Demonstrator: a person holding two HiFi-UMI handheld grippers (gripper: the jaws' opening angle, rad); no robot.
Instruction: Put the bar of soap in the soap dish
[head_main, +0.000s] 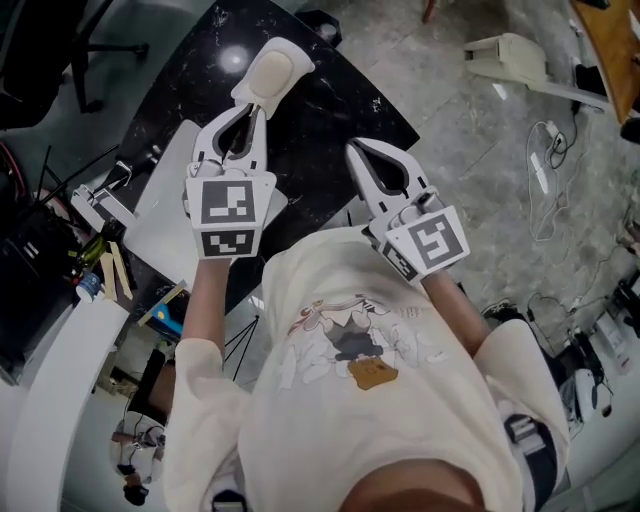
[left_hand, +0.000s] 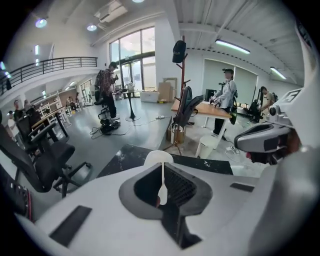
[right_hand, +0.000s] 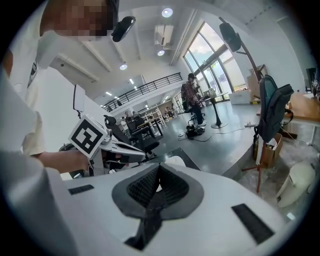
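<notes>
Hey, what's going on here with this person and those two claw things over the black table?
A person holds a claw tool in each hand above a black table. On it sits a white soap dish with what looks like a cream bar of soap lying in it. The left claw is shut, its tips right at the dish's near edge; whether they touch it is unclear. The right claw is shut too and empty, off to the side.

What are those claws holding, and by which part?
Nothing. The left claw and right claw are both shut and empty; the soap bar lies beyond the left claw's tips.
</notes>
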